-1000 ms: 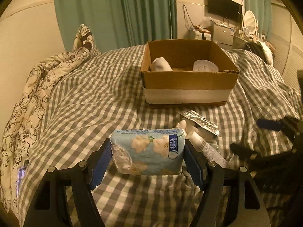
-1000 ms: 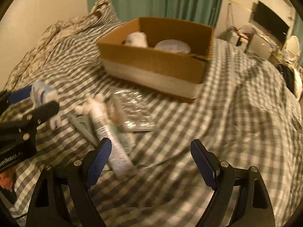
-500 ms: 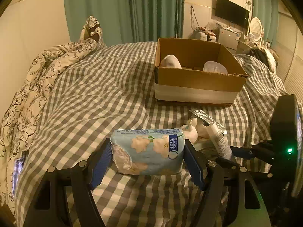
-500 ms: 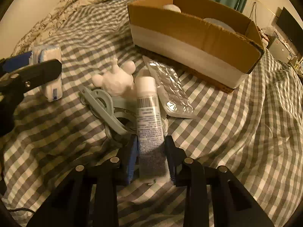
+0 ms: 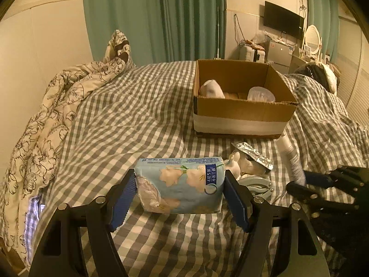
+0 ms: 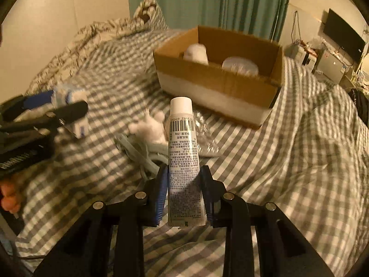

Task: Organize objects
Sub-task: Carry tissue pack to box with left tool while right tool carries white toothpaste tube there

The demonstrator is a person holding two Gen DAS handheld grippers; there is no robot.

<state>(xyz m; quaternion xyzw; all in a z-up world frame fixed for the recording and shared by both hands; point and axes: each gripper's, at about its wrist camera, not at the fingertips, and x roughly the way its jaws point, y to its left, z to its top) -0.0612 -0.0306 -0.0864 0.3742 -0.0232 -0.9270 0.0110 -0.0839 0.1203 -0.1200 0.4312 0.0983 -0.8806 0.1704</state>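
Note:
My left gripper (image 5: 179, 184) is shut on a blue floral tissue pack (image 5: 180, 184) and holds it above the checked bedspread. My right gripper (image 6: 184, 177) is shut on a white tube (image 6: 183, 152) with a barcode, lifted off the bed with its cap pointing away. The cardboard box (image 5: 239, 117) stands ahead on the bed, also in the right wrist view (image 6: 214, 87); it holds a white rounded object (image 5: 211, 88) and a clear lid (image 5: 260, 94). The left gripper with the pack shows at the left of the right wrist view (image 6: 66, 106). The right gripper with the tube shows in the left wrist view (image 5: 297, 177).
On the bed between the grippers and the box lie a white figurine (image 6: 152, 127), a silver blister pack (image 5: 252, 157) and a grey clip-like tool (image 6: 140, 154). A floral quilt (image 5: 46, 120) is bunched at the left. Furniture and a TV (image 5: 282, 23) stand behind.
My right gripper closed on the tube and lifted it off the bed. My left gripper kept hold of the tissue pack and drew back a little from the box.

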